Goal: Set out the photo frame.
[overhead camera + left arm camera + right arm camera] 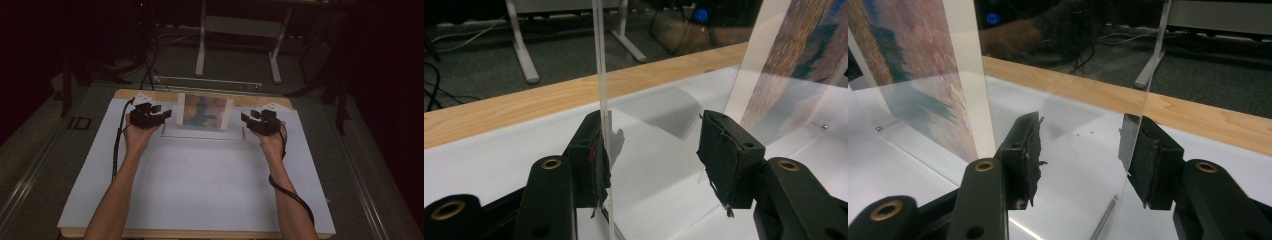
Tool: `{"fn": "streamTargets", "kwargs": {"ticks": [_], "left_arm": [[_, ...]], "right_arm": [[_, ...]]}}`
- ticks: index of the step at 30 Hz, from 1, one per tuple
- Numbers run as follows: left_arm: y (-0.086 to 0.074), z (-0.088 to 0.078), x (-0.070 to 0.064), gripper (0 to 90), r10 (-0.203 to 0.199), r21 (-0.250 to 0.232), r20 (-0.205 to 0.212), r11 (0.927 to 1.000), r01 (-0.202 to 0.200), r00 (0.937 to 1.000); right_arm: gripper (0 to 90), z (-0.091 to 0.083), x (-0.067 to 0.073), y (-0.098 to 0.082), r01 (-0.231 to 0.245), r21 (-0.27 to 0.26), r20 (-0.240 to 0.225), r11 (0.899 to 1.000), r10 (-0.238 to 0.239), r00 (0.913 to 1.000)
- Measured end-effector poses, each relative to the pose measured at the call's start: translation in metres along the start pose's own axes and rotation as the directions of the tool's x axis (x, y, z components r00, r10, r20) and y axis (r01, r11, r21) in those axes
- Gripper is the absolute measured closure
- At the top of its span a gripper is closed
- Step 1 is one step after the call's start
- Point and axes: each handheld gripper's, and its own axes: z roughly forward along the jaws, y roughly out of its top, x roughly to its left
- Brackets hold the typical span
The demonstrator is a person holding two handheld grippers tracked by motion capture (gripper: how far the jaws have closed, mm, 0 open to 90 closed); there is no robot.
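High view: we flank the clear acrylic picture frame (206, 112); left gripper (159, 118) and right gripper (248, 120) both released, jaws apart around its edges.

Two grippers, left (161, 116) and right (248, 120), flank one clear acrylic frame (170, 127). It holds one colourful print (204, 111).

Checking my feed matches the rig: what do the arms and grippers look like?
Bare forearms, no sleeves. Left gripper and right gripper are black, each trailing a black cable. Close up, the jaws carry brass-ringed holes and worn, frayed black pads.
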Motion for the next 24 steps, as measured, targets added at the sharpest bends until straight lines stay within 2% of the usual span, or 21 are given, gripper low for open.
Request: {"fn": "streamTargets", "kwargs": {"ticks": [2, 3, 7, 16, 21, 24], "left_arm": [[0.002, -0.001, 0.0, 47.7, -0.003, -0.002, 0.003, 1.0, 0.003, 1.0], [0.002, -0.003, -0.001, 47.8, -0.016, -0.009, 0.01, 0.9998, 0.016, 0.9998], [0.001, -0.007, -0.002, 47.7, -0.03, -0.009, 0.014, 0.9995, 0.03, 0.9995], [-0.001, -0.017, -0.009, 48.0, -0.028, 0.013, 0.015, 0.9995, 0.028, 0.9995], [0.001, -0.027, -0.017, 48.3, -0.038, 0.023, 0.005, 0.999, 0.038, 0.9993], [0.001, -0.031, -0.02, 48.5, -0.038, 0.023, 0.005, 0.999, 0.038, 0.9993]], "right_arm": [[50.6, -0.002, 0.0, 0.002, -0.016, -0.008, -0.005, 1.0, 0.016, 0.9999], [50.9, -0.003, 0.0, 0.003, -0.029, -0.014, -0.011, 0.999, 0.029, 0.9995], [51.2, -0.008, 0.003, 0.005, -0.032, -0.014, -0.011, 0.999, 0.032, 0.9994], [51.3, -0.017, 0.007, 0.003, -0.03, -0.002, -0.02, 1.0, 0.03, 0.9994], [51.1, -0.023, 0.01, 0.0, -0.067, 0.009, -0.03, 0.998, 0.067, 0.9973], [51.1, -0.025, 0.011, -0.001, -0.069, 0.008, -0.033, 0.998, 0.07, 0.997]]}}
